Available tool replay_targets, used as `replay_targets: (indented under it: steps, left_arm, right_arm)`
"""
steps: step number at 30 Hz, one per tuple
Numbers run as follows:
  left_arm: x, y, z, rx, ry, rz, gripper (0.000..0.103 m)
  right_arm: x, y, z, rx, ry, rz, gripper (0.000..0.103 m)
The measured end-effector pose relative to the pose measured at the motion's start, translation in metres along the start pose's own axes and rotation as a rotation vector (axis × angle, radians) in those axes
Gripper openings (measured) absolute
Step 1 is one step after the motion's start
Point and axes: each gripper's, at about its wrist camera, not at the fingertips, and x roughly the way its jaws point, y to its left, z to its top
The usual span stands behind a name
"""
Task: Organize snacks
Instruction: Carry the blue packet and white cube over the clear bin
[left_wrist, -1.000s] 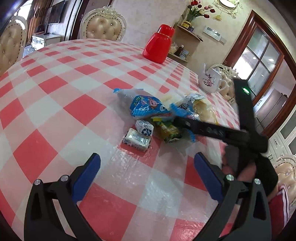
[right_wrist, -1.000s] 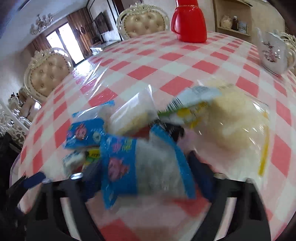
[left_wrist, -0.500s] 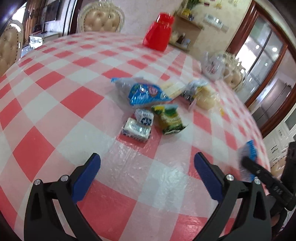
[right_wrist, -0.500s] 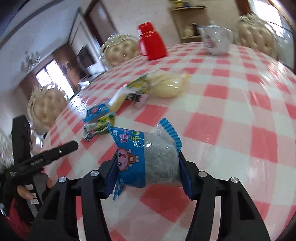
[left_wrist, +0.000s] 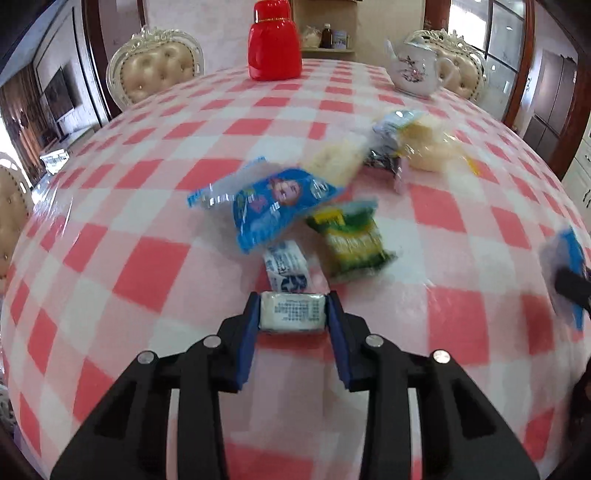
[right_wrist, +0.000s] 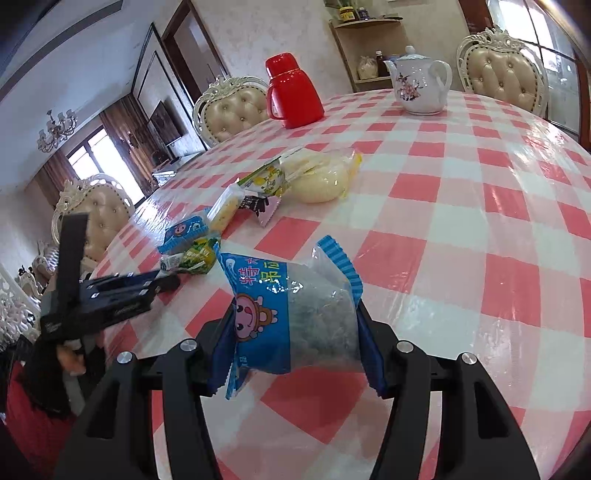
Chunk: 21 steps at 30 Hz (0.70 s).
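A pile of snacks lies on the red-and-white checked table (left_wrist: 147, 266): a blue bag (left_wrist: 273, 203), a green-yellow packet (left_wrist: 351, 240), a small white-blue packet (left_wrist: 286, 267), a cracker pack (left_wrist: 336, 158) and a pale bun bag (left_wrist: 432, 147). My left gripper (left_wrist: 293, 300) is closing, and its blue pads press both ends of a small white packet (left_wrist: 291, 317) at the pile's near edge. My right gripper (right_wrist: 295, 317) is shut on a blue bag with dark contents (right_wrist: 295, 310), held just above the table, right of the pile. The left gripper (right_wrist: 162, 282) shows at the left of the right wrist view.
A red thermos jug (left_wrist: 274, 48) and a white flowered teapot (left_wrist: 415, 70) stand at the far side of the table. Cream padded chairs (left_wrist: 155, 74) ring it. A person's hand and red sleeve (right_wrist: 33, 417) are at the left edge.
My left gripper moved up to the small white packet, rolled, and closed from wide open onto it. My right gripper carried the blue bag out of the pile to the right, then held still.
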Motion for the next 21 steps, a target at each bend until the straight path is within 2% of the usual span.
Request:
replay_targets:
  steps: [7,21]
  left_arm:
    - [-0.03,-0.011,-0.037,-0.062,-0.057,-0.075,0.036]
    - [-0.06,-0.036,-0.07,-0.056,-0.069,-0.109,0.036]
  right_arm:
    - [-0.001,0.004,-0.002,-0.02,0.001,0.001,0.057]
    - [-0.004,-0.007,-0.006,0.057,0.002,0.006,0.057]
